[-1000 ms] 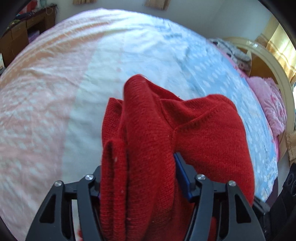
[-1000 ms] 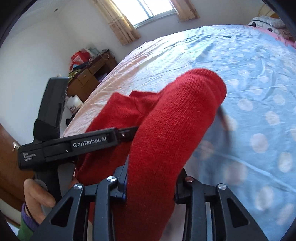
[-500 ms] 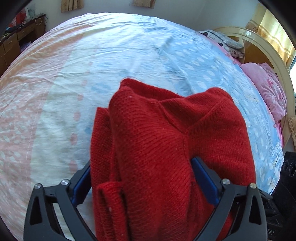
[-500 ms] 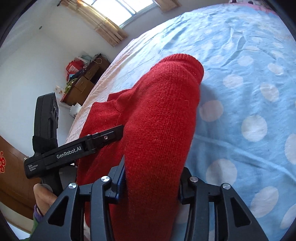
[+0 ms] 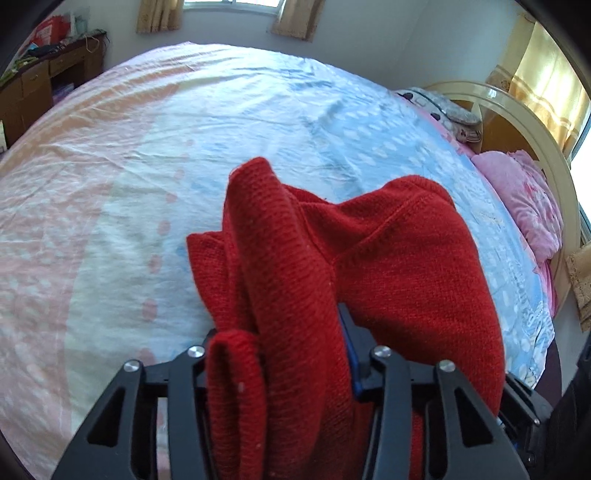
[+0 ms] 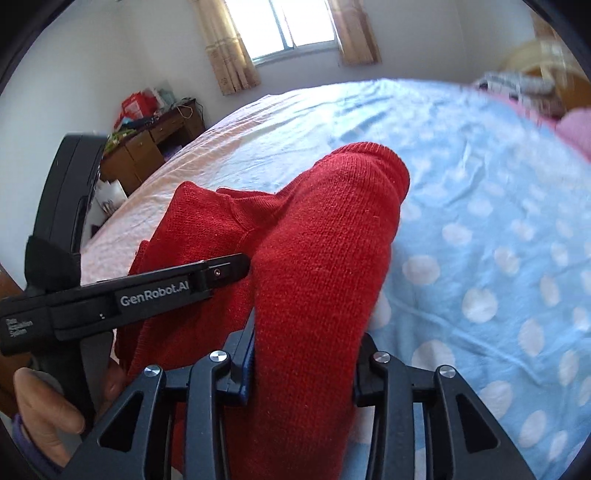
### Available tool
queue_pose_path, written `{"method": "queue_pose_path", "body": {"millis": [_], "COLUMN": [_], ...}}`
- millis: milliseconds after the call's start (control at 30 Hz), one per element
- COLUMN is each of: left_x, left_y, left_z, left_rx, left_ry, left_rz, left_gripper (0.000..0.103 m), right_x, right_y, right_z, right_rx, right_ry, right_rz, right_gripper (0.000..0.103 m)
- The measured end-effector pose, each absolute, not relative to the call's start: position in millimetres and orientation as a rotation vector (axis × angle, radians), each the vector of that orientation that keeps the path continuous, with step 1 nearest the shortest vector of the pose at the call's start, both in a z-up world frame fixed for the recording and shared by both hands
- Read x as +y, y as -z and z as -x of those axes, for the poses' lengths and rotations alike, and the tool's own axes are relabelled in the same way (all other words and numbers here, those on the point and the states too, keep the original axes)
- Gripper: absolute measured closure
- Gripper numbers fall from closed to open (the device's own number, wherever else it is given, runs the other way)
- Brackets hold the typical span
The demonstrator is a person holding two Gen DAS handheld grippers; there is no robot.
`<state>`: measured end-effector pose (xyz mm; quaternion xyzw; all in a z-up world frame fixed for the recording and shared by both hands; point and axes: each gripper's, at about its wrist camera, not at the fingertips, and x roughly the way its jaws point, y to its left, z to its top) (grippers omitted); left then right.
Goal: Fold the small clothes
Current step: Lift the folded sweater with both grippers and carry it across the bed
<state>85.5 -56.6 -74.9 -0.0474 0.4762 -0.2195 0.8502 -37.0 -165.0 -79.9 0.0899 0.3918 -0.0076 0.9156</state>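
A red knit sweater (image 5: pixel 388 258) hangs bunched above the bed, gripped from two sides. My left gripper (image 5: pixel 277 343) has a thick fold of it between its jaws, which are closing, with the blue pad pressed into the knit. My right gripper (image 6: pixel 306 343) holds a rounded fold of the same sweater (image 6: pixel 332 240), and its jaws are also closing on the cloth. In the right wrist view one of the left gripper's fingers (image 6: pixel 221 271) reaches into the sweater from the left. A hand (image 6: pixel 44 413) holds its handle.
The bed sheet (image 5: pixel 184 147) runs from pink at the left to dotted blue (image 6: pixel 498 240) at the right. A pink pillow (image 5: pixel 528 206) and a curved headboard (image 5: pixel 517 107) lie far right. A wooden desk (image 6: pixel 155 136) with clutter stands beyond the bed, below a window (image 6: pixel 291 26).
The left jaws spread wide half a second ago and have closed again on a narrower bunch. Both views have swung up toward the window wall. The right gripper has kept its fold.
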Motion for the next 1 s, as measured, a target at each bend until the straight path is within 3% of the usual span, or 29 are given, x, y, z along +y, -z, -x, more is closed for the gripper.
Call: {"method": "queue_pose_path", "body": {"millis": [1000], "left_x": [33.7], "left_y": [34.6], "left_z": [-49.7], "left_rx": [0.837], "left_ry": [0.263], "left_rz": [0.196], "left_gripper": [0.059], "right_x": [-71.1], "right_y": [27.7], "right_z": [44.5], "right_rx": [0.664], "right_ry": [-0.127], "right_rz": [0.014], "right_gripper": [0.065]}}
